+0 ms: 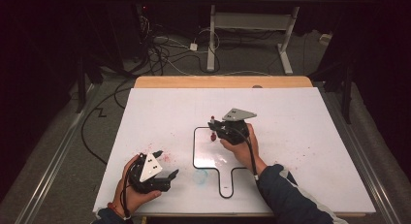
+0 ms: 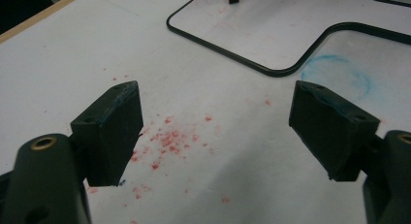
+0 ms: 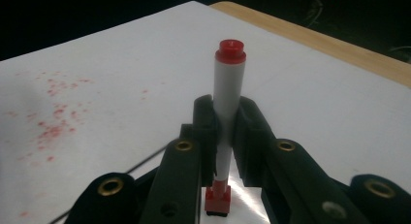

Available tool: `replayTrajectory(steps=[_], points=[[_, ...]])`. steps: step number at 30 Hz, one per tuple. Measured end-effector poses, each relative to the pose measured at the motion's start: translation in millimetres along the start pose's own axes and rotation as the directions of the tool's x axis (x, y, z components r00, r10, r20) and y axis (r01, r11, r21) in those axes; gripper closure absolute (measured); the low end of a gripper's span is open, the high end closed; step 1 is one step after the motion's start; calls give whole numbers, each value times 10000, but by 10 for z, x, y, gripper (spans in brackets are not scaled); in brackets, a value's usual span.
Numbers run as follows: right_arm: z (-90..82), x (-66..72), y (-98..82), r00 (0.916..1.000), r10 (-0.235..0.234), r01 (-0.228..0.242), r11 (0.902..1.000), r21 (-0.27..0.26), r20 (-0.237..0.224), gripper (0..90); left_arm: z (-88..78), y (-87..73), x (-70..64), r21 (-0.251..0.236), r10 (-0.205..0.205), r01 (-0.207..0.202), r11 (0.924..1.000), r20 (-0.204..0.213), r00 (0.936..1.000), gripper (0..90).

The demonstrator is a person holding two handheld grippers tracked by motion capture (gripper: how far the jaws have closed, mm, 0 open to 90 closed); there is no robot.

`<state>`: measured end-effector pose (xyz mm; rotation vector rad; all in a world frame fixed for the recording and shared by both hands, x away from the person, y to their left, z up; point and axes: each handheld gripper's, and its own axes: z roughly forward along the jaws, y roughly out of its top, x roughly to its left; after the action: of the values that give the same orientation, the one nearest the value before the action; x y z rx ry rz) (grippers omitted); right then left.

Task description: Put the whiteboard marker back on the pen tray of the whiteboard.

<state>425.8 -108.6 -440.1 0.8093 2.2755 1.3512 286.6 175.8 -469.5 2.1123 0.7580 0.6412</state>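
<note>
My right gripper (image 3: pixel 224 124) is shut on a white marker (image 3: pixel 227 95) with a red end cap, held upright with its red tip (image 3: pixel 217 200) down on a small whiteboard (image 1: pixel 206 156) with a black rim. In the high view the right gripper (image 1: pixel 216 127) stands over the board's upper part, the marker (image 1: pixel 212 128) at its left side. My left gripper (image 1: pixel 165 167) rests at the table's front left, open, with nothing between its fingers. In the left gripper view its gripper (image 2: pixel 215 120) spans bare white surface with red specks, the board's rim (image 2: pixel 271 69) beyond.
The white table sheet (image 1: pixel 300 136) has red specks at left (image 1: pixel 167 157) and right. A faint blue smudge (image 1: pixel 201 176) lies by the board's handle-shaped tab (image 1: pixel 227 185). The wooden table edge (image 1: pixel 223 82) runs along the back; cables and a desk frame lie on the floor beyond.
</note>
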Motion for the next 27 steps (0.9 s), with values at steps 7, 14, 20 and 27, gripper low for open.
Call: replayTrajectory(steps=[7,14,20,27], points=[[20,31,44,9961,-770,758,9967,306,420,814,-14,-1,9,-68,106,-106,9999,-86,9999,191],[-68,-288,0,9826,-525,459,9981,406,1780,814,-2,1,-4,8,18,-18,10000,-15,10000,191],[1,-139,-2,9976,-333,333,9994,4,600,814,-3,4,-4,-12,34,-34,10000,10,10000,191],[35,-136,16,9928,-729,726,9973,65,949,814,-13,4,5,-103,114,-114,9999,-52,9999,191]])
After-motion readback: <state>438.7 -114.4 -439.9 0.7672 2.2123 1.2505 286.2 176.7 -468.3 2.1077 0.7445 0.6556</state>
